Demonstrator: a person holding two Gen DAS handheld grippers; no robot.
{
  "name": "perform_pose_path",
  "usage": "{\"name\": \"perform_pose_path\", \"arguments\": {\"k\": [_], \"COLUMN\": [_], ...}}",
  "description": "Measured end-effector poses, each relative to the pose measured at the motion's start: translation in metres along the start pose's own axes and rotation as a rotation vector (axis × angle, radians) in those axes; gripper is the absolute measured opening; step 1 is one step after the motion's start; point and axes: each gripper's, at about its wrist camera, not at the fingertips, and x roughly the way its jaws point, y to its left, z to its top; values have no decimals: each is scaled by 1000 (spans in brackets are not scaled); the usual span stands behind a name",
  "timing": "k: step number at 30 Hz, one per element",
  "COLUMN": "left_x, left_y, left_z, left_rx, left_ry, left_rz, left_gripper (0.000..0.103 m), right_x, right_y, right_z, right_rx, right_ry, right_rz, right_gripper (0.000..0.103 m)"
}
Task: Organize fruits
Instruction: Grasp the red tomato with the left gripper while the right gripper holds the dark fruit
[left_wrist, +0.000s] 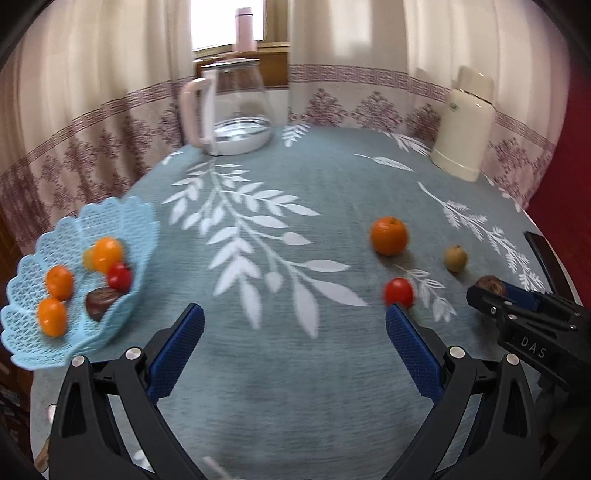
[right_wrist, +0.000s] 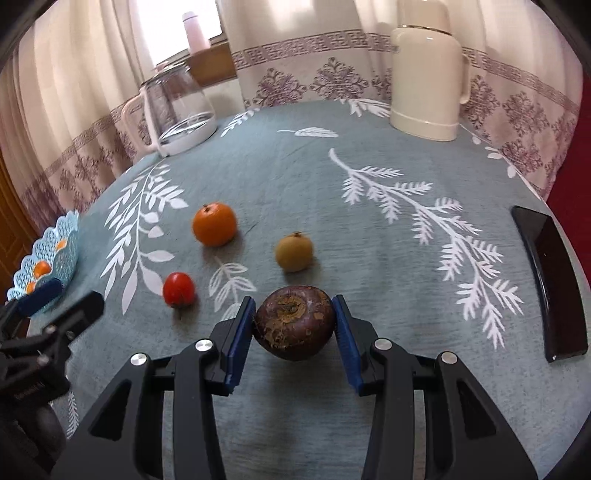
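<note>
**Fruit sorting: one dark fruit in grasp, three loose, basket part-filled**

Item 1. Right gripper (right_wrist: 294, 325): fingers (right_wrist: 242, 328) are clamped on a dark purple-brown fruit (right_wrist: 295, 326), one blue pad pressed to each flank, the scarred stem end facing the camera. The fruit is gripped across its widest part, presumably so the round body cannot roll out. Whether it is lifted clear of the tabletop (right_wrist: 295, 166) cannot be told.

Item 2. Left gripper (left_wrist: 295, 321): fingers (left_wrist: 177, 350) are spread wide, nothing between them; judged to be free for the next pick.

Item 3. Loose fruit, seen beyond the right fingers: a small red fruit (right_wrist: 178, 290) ahead and to their left, an orange (right_wrist: 214, 224) farther out on that side, a yellow-brown fruit (right_wrist: 294, 252) straight ahead past the held one. All three are apart from one another.

Item 4. Blue lattice basket (left_wrist: 122, 218): beside and outward of the left finger, holding several orange fruits, a red one and a dark one. It is judged to be the collecting point, so the grasped fruit is likely bound there.

Item 5. Non-task goods, far beyond both fingers: glass kettle (left_wrist: 232, 107), cream flask (left_wrist: 465, 125).
</note>
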Motion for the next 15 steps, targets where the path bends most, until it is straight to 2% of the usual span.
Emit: {"name": "perform_pose_path", "arguments": {"k": [4,11,15], "left_x": [11,33,41], "left_y": [-12,-28,-35], "left_z": [4,7,6], "left_rx": [-4,-6,0], "left_ry": [33,98,114], "left_rz": [-58,-128,-145], "left_gripper": [100,82,76], "right_x": [0,-1,0], "right_y": [-9,-17,-21], "right_z": [0,-2,-2], "right_rx": [40,79,97], "right_ry": [-5,-23,-19], "right_rz": [16,24,32], "right_gripper": [43,43,43]}}
